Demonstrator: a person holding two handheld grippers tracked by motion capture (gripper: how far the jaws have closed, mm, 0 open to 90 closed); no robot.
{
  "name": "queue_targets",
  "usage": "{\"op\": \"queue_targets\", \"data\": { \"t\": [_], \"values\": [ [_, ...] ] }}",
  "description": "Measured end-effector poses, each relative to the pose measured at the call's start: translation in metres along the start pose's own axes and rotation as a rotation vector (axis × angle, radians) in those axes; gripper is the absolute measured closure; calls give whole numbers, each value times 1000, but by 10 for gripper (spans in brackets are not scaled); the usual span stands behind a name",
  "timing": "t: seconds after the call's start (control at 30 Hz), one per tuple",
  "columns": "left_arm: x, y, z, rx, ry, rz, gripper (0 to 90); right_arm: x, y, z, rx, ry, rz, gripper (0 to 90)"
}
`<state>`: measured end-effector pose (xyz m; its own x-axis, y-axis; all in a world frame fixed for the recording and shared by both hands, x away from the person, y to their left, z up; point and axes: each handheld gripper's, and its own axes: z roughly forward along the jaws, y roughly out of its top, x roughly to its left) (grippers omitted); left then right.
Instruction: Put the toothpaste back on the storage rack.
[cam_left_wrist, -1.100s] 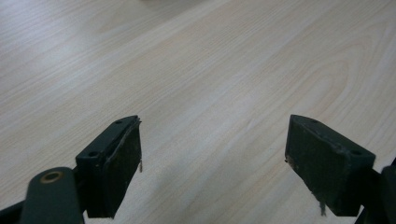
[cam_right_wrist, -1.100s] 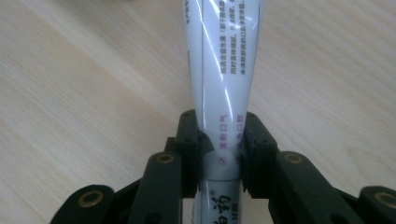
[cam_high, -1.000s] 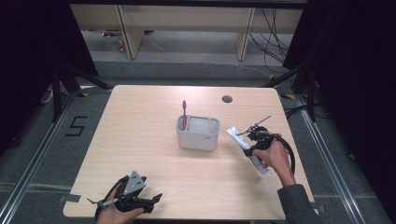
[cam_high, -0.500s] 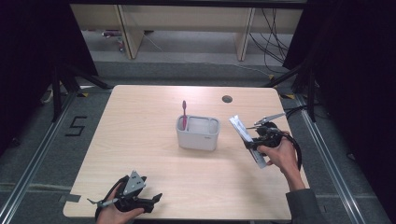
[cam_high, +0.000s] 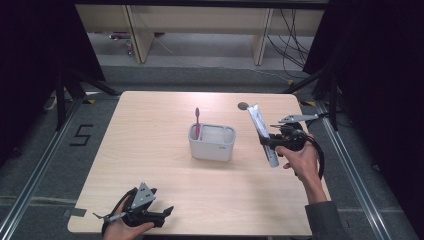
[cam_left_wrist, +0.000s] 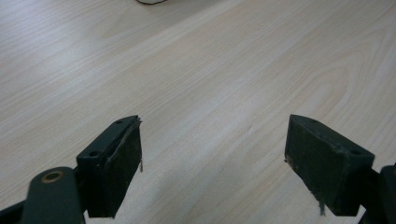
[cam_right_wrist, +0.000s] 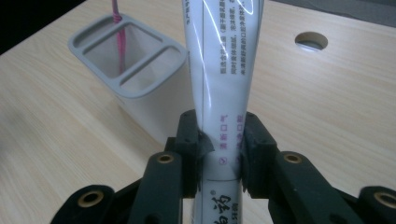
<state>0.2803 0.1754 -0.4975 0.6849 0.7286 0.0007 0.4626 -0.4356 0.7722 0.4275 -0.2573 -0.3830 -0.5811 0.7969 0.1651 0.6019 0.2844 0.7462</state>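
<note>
Toothpaste tube (cam_high: 262, 135): white, printed text, held off the desk (cam_high: 150, 150) in the right hand-held gripper (cam_high: 268, 142), jaws clamped on both sides of the tube body nr its lower third (right gripper view: tube (cam_right_wrist: 223, 88) rises from between the jaws, flat crimped end up and away). Tube is tilted, just to the right of the holder, not touching it.

Holder (cam_high: 212, 142): pale grey caddy w/ compartments, mid-desk. Pink toothbrush (cam_high: 197, 121) stands upright in its left compartment; the other compartments look empty (right gripper view, holder (cam_right_wrist: 140, 79)).

Left hand-held gripper (cam_high: 150, 214): at the near edge of the desk, jaws wide apart, nothing between them; its own view has bare wood below.

Round cable hole (cam_high: 243, 106): far side of desk, beyond the tube.

Step in hand, as judged: carry phase, tube lifted and on its way to the holder. Not yet inserted.

Next move calls for: shift tube leftward over an empty compartment, bring it closer to upright, lower the bottom end in past the rim, then release. Risk: the end catching a divider or nudging the light holder.
</note>
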Motion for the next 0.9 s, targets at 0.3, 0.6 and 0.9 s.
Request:
{"op": "queue_targets", "data": {
  "t": [0.3, 0.6, 0.9],
  "values": [
    [1, 0, -1, 8, -6, 9, 185, 11, 15, 7, -92, 43, -25, 723],
    [2, 0, -1, 6, 0, 8, 185, 28, 31, 20, -188, 60, -17, 724],
    [1, 1, -2, 16, -5, 13, 185, 43, 50, 38, -251, 84, -50, 723]
  ]
}}
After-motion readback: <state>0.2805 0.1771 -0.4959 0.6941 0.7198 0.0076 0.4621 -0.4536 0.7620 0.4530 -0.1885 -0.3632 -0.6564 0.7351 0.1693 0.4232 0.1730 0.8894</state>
